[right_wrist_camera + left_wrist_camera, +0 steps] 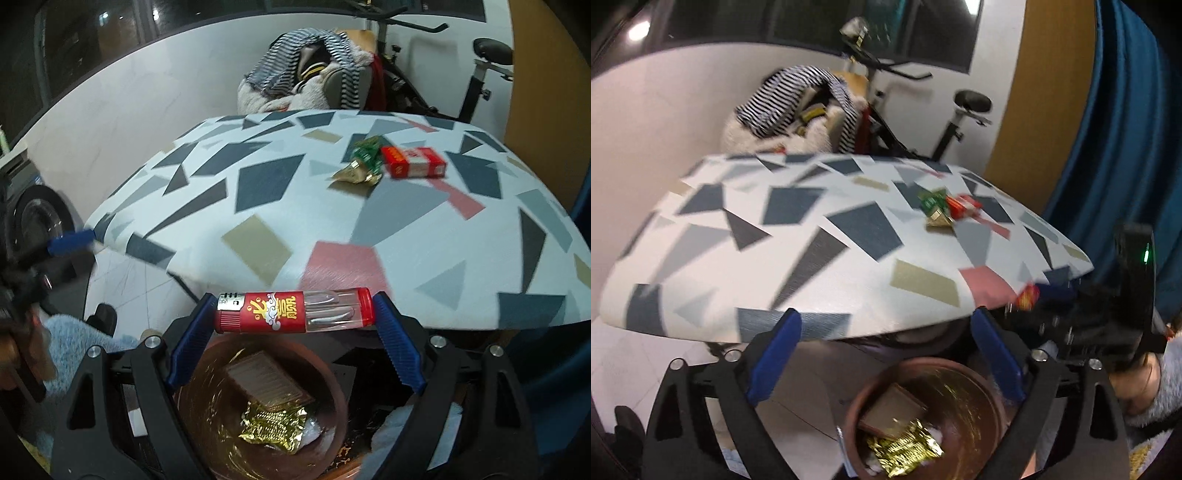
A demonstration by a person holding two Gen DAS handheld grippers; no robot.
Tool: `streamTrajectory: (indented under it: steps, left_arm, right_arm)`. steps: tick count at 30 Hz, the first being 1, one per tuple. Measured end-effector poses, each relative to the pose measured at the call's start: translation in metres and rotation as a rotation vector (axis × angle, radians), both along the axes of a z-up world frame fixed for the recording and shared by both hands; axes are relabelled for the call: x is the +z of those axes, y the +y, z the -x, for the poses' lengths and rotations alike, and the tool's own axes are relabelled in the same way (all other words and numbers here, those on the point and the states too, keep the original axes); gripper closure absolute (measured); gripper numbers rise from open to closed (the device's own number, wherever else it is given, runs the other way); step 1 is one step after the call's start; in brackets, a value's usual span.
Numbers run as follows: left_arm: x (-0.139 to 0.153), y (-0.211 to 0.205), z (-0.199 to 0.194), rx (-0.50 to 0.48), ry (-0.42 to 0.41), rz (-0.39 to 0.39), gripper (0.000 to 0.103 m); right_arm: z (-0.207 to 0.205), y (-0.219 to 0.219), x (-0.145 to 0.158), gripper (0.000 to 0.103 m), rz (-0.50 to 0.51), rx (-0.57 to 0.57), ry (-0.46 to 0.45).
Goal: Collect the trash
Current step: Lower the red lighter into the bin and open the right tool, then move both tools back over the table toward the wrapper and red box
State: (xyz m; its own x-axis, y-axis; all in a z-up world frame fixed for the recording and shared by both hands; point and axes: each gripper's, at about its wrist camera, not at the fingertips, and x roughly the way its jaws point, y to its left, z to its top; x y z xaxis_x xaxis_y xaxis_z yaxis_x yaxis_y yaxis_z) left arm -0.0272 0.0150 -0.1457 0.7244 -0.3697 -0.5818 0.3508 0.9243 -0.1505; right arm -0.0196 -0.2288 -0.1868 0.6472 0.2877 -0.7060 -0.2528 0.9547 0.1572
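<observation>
My right gripper (295, 314) is shut on a red lighter (293, 312), held crosswise between its blue pads above a brown bin (332, 391) that holds a gold wrapper (273, 424) and a brown card. My left gripper (886, 328) is open and empty at the table's near edge, above the same bin (990, 402). On the patterned table (332, 221) lie a red box (412, 162), a green wrapper (365, 153) and a gold wrapper (354, 173). In the left wrist view they lie at the far right: red box (964, 206), green wrapper (932, 203).
An exercise bike (923, 122) and a chair heaped with striped clothes (790, 107) stand behind the table. A blue curtain (1126, 147) hangs at the right. A washing machine (33, 221) stands at the left. The right gripper (1071, 314) shows in the left wrist view.
</observation>
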Motion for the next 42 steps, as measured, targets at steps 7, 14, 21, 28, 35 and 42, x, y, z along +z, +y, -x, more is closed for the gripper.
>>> streamTrajectory:
  steps: [7, 14, 21, 28, 35, 42]
  left_arm:
    - [0.007, 0.016, 0.016, 0.104, -0.055, -0.008, 0.007]
    - [-0.002, 0.029, 0.023, 0.179, -0.04, 0.004, 0.007]
    - [-0.014, 0.033, 0.028, 0.209, -0.006, 0.011, 0.007]
    - [-0.023, 0.026, 0.028, 0.185, 0.018, -0.003, 0.007]
    - [-0.026, 0.026, 0.028, 0.191, 0.032, -0.001, 0.007]
    - [-0.028, 0.026, 0.026, 0.192, 0.041, 0.0, 0.007]
  right_arm:
    - [0.005, 0.035, -0.022, 0.019, 0.116, 0.105, 0.021]
    - [0.005, 0.053, -0.038, 0.019, 0.175, 0.151, 0.059]
    - [0.006, 0.06, -0.046, 0.019, 0.193, 0.176, 0.077]
    - [0.006, 0.062, -0.047, 0.019, 0.204, 0.189, 0.082]
    - [0.005, 0.062, -0.048, 0.015, 0.208, 0.186, 0.088]
    - [0.002, 0.06, -0.049, 0.006, 0.216, 0.17, 0.099]
